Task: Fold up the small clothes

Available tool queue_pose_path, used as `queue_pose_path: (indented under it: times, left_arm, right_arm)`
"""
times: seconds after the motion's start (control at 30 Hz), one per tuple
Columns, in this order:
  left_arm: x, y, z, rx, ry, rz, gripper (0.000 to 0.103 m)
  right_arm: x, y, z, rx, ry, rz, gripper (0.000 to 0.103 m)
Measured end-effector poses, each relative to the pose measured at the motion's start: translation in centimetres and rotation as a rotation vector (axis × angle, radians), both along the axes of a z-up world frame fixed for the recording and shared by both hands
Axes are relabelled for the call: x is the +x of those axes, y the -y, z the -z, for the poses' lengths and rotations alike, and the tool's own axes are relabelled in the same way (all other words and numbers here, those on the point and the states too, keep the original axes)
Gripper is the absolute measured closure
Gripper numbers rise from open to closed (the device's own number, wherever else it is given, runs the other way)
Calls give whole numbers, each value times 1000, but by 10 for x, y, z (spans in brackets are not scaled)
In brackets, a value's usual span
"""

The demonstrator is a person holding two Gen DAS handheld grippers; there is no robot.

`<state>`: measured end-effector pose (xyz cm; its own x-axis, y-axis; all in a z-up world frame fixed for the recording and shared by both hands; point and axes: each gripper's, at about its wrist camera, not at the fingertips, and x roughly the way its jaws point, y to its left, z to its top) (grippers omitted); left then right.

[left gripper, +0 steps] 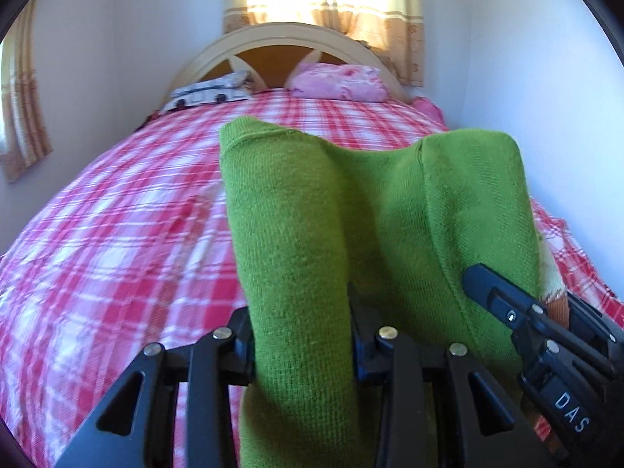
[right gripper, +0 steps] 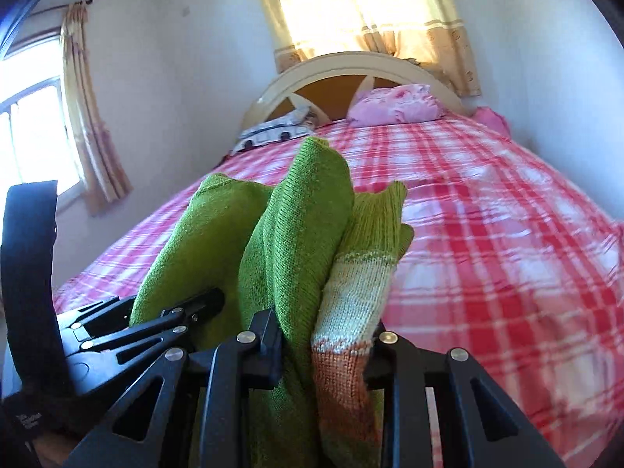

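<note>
A small green knitted garment (left gripper: 374,210) with a pale and orange striped band (right gripper: 351,304) hangs bunched between both grippers above the bed. My left gripper (left gripper: 302,335) is shut on a fold of the green knit. My right gripper (right gripper: 325,343) is shut on the green knit and the striped band together. The right gripper also shows at the lower right of the left wrist view (left gripper: 546,327). The left gripper shows at the lower left of the right wrist view (right gripper: 163,319). The two grippers are close side by side.
The bed has a red and white plaid sheet (left gripper: 117,234). At its head are a pink pillow (left gripper: 339,82), a white patterned pillow (left gripper: 210,91) and a cream arched headboard (left gripper: 273,35). White walls and curtained windows (right gripper: 370,4) surround the bed.
</note>
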<state>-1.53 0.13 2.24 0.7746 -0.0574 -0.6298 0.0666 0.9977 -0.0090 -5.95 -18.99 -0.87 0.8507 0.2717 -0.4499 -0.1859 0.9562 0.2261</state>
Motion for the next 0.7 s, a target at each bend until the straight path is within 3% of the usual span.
queue_pose_path:
  times: [0.4, 0.7]
  left_arm:
    - [-24, -94, 13, 48, -35, -186, 66]
    - [1, -130, 25, 137, -30, -281, 66]
  right_arm:
    - [1, -107, 15, 18, -28, -205, 76]
    - [40, -161, 28, 19, -29, -280, 76]
